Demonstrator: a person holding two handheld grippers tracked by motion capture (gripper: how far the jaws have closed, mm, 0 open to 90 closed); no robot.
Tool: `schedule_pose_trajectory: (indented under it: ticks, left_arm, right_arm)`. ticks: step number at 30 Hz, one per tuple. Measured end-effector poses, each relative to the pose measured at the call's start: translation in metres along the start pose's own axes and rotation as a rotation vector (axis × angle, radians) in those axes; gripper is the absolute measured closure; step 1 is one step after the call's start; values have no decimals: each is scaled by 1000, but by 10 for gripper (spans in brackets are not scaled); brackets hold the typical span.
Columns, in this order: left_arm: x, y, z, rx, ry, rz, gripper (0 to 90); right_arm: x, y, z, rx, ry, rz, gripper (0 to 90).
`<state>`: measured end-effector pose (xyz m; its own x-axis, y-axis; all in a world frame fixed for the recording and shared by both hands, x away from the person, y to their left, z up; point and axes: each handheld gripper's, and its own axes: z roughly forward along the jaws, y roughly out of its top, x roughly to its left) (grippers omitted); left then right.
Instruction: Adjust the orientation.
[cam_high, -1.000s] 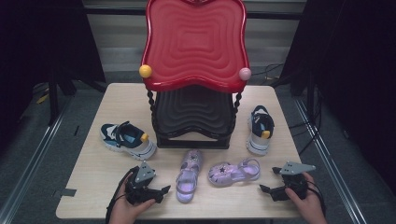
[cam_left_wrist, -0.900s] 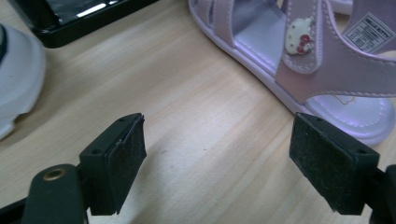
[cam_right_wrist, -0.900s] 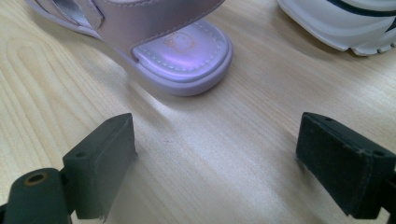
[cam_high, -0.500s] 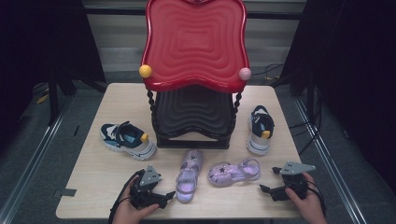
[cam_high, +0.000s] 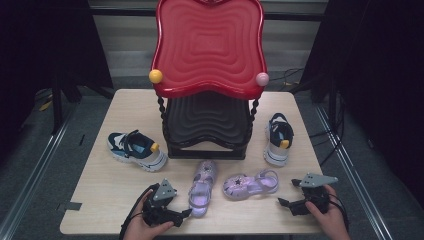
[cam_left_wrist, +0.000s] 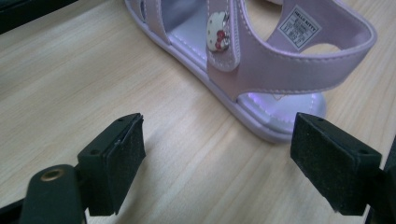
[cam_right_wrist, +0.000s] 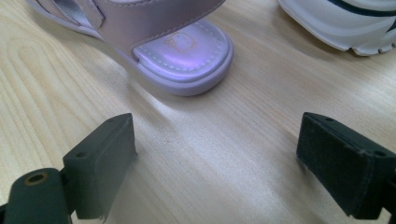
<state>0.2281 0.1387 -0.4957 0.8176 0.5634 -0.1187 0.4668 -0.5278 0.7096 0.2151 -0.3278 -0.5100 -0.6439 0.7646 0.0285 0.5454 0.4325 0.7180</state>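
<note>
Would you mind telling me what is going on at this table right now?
A person holds a gripper in each hand over a wooden table with a two-tier red and black shoe rack. The left gripper, jaws open, is at the heel of one lilac sandal; the right gripper, also open, faces the other lilac sandal. Neither sandal is gripped. Two navy and white sneakers sit either side of the rack.
</note>
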Motion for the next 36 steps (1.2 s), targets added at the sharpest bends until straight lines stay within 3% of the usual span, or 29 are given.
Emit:
schedule_pose_trajectory:
  ticks: [11,12,15,25,33,36]
  left_arm:
    - [-1,0,9,-7,-45,-8,165]
    - [-3,0,8,0,-54,11,167]
    - [-7,-1,9,-7,-65,13,163]
    - [-16,5,19,-7,-51,50,154]
    - [-12,3,14,-9,-69,42,202]
    - [-8,1,12,-18,-77,18,213]
  right_arm:
    - [0,0,0,0,0,1,113]
    - [0,0,0,1,0,1,113]
    - [0,0,0,0,1,-2,113]
    - [0,0,0,0,2,-2,113]
    - [0,0,0,0,1,-2,113]
    - [0,0,0,1,2,-1,113]
